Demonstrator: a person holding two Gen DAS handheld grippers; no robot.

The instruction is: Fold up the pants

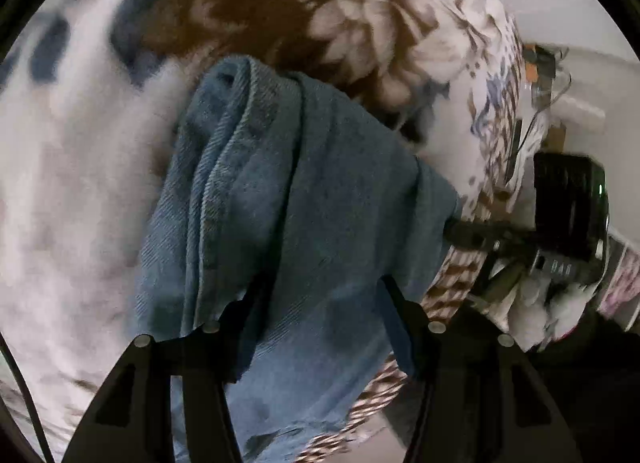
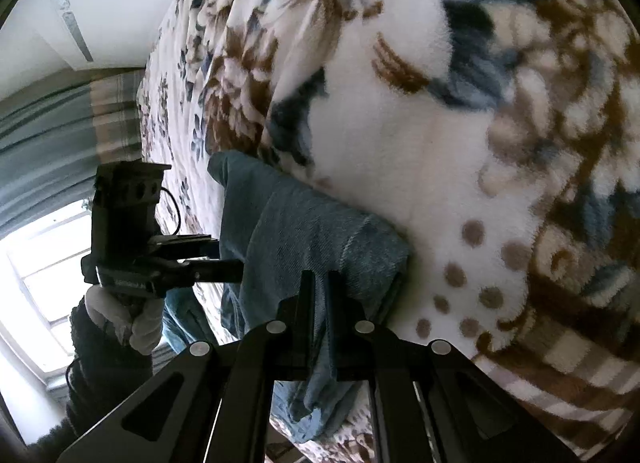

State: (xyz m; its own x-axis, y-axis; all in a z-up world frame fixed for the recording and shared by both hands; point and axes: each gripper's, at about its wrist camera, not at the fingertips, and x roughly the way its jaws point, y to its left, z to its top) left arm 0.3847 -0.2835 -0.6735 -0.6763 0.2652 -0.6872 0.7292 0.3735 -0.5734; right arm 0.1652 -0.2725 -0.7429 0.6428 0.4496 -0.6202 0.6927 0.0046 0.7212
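Blue denim pants hang bunched between both grippers above a floral blanket. In the left wrist view my left gripper has its fingers wide apart with thick denim filling the gap between them. The right gripper shows at the right, biting the cloth's far edge. In the right wrist view my right gripper is shut on a fold of the pants. The left gripper, held by a white-gloved hand, grips the pants' left side.
The fleece blanket with brown and blue flowers covers the bed under the pants. A window and a grey curtain lie to the left in the right wrist view. Cluttered items sit beyond the bed's edge.
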